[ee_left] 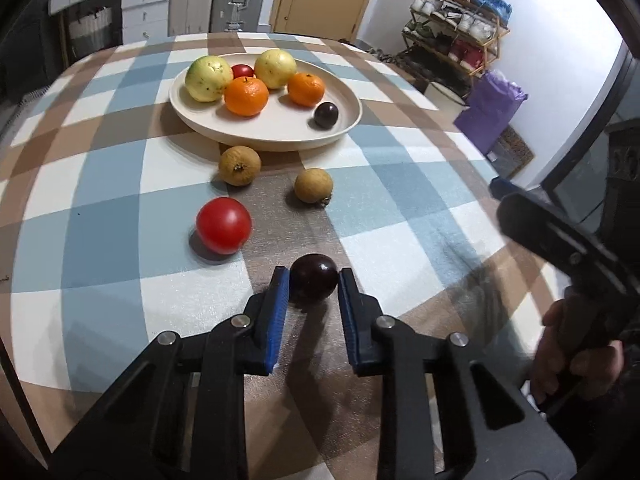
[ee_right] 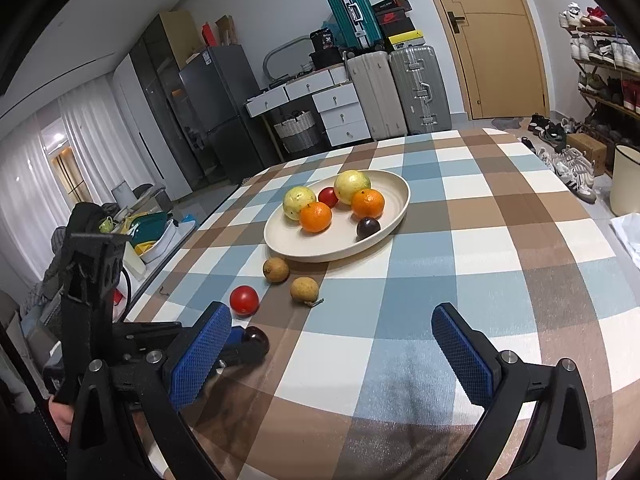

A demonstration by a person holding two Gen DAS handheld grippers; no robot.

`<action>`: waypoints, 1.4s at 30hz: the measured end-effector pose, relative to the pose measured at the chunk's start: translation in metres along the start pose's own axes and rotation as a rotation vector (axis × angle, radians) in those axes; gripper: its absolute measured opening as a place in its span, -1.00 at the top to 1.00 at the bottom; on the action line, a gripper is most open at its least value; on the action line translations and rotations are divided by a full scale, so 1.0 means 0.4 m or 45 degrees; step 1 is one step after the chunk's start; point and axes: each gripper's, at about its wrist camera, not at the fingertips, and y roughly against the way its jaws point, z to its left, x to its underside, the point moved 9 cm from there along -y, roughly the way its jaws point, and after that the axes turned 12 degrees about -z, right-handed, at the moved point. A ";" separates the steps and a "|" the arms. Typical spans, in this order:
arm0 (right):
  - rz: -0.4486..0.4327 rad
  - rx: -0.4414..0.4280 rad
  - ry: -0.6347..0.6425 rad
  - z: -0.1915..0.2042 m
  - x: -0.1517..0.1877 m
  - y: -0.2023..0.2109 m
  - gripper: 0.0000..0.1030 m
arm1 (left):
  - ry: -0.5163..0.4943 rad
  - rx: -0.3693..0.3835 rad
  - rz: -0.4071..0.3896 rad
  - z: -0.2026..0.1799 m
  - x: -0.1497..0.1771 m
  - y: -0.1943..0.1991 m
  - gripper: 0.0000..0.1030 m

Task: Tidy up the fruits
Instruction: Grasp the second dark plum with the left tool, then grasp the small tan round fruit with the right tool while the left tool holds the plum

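Presently my left gripper (ee_left: pixel 313 280) is low over the checked tablecloth (ee_left: pixel 100 208), its blue pads either side of a dark plum (ee_left: pixel 313 283); the left pad looks to be touching the fruit, while a thin gap shows at the right one, so I cannot tell whether it is gripped. The plum rests on the cloth. Just ahead and to the left of those fingers lies a red tomato (ee_left: pixel 223 225). Further ahead sit two brown round fruits (ee_left: pixel 239 165), apart from each other, near the front rim of the cream plate (ee_left: pixel 348 96). In the plate are two yellow-green guavas (ee_left: pixel 208 79), two oranges (ee_left: pixel 246 96), a small red fruit (ee_left: pixel 243 71) behind them, and a second dark plum (ee_left: pixel 326 115) by the right-hand rim.

My right gripper (ee_right: pixel 332 332) hangs above the cloth with its jaws spread wide and nothing between them; the left gripper and its plum (ee_right: pixel 257 339) lie to its left
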 end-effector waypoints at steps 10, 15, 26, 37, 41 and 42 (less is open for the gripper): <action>0.024 -0.008 -0.004 0.003 0.011 -0.005 -0.98 | -0.030 0.014 -0.031 -0.016 -0.005 0.028 0.57; 0.047 -0.004 -0.019 -0.003 0.017 -0.024 -0.98 | -0.026 0.024 -0.058 -0.012 -0.016 0.047 0.57; 0.153 -0.001 -0.007 0.003 0.053 -0.099 -0.98 | 0.019 0.075 -0.120 0.016 -0.061 0.107 0.57; 0.243 -0.050 0.096 0.051 0.067 -0.174 -0.84 | 0.102 0.059 -0.139 0.099 -0.083 0.115 0.57; 0.280 -0.057 0.131 0.065 0.073 -0.204 -0.68 | 0.124 0.056 -0.152 0.124 -0.095 0.118 0.57; 0.284 -0.059 0.134 0.066 0.074 -0.211 -0.67 | 0.128 0.048 -0.158 0.135 -0.101 0.121 0.57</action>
